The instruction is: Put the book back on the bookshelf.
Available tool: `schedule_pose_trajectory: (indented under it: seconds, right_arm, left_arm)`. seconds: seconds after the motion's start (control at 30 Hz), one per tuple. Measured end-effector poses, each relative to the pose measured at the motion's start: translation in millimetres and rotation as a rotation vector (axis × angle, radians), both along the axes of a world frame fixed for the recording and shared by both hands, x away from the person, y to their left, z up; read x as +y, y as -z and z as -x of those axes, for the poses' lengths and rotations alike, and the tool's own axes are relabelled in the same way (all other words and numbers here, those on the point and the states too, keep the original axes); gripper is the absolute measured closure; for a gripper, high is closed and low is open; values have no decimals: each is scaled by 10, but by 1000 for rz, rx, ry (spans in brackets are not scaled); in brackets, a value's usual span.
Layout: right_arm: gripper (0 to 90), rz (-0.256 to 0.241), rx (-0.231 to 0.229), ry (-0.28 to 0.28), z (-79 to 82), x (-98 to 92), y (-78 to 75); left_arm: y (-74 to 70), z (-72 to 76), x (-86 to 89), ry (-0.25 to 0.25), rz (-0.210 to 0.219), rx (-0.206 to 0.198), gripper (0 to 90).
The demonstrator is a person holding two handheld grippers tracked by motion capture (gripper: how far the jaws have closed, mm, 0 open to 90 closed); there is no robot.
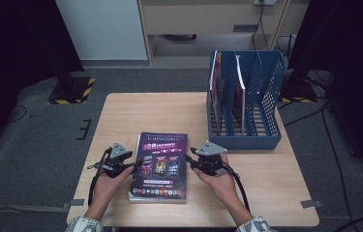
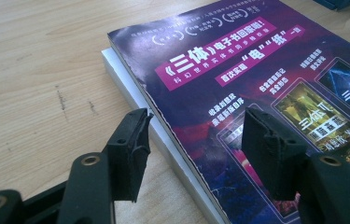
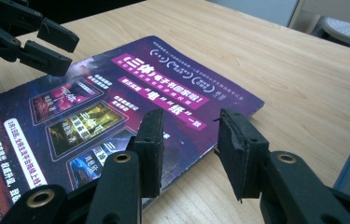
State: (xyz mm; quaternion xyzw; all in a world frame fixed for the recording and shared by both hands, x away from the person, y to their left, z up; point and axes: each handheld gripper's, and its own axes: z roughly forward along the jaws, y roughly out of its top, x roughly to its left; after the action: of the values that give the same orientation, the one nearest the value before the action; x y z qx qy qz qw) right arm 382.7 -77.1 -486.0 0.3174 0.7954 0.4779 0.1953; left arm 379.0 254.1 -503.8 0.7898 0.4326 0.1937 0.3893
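At lower centre of high view: one purple book [image 1: 159, 166] flat on table [image 1: 121, 116], left gripper [image 1: 133, 165] and right gripper [image 1: 187, 158] flanking it; one blue file rack [image 1: 245, 101] upper right | left gripper view: jaws apart, straddling book's edge [image 2: 196, 135] | right gripper view: jaws apart astride book's edge [image 3: 189, 140], left gripper upper left [image 3: 60, 51].

Light wooden table [image 1: 135, 108] with purple magazine [image 1: 160, 166] and blue file rack [image 1: 247, 104].

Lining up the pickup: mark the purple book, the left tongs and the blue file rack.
purple book [image 1: 159, 166], high view, cover centre.
left tongs [image 2: 193, 140], left gripper view, midway between tips.
blue file rack [image 1: 244, 142], high view, front wall.
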Motion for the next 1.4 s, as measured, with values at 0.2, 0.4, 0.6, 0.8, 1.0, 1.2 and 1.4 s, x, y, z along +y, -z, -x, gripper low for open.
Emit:
schedule_pose_trajectory:
  seconds: [0.2,0.4,0.6,0.8,1.0,1.2,1.4]
  right_arm:
    - [584,4,19,2,-6,4,26]
    - [538,9,44,3,-21,-1,53]
    - [459,15,64,-12,-22,7,70]
    - [384,30,108,-40,-30,51,148]
    - [244,20,176,-54,-55,52,224]
    - [160,-6,268,-58,-115,47,340]
    - [138,-28,316,-67,-159,59,418]
  left_arm:
    - [36,-15,-19,12,1,14,425]
    - [83,-54,-53,24,-13,35,432]
    - [94,-74,-71,39,-4,38,444]
    - [107,-91,-135,70,0,33,447]
    - [120,-102,-167,84,0,28,402]
    - [127,-99,-168,87,5,28,389]
    - [129,-96,-171,86,4,24,388]
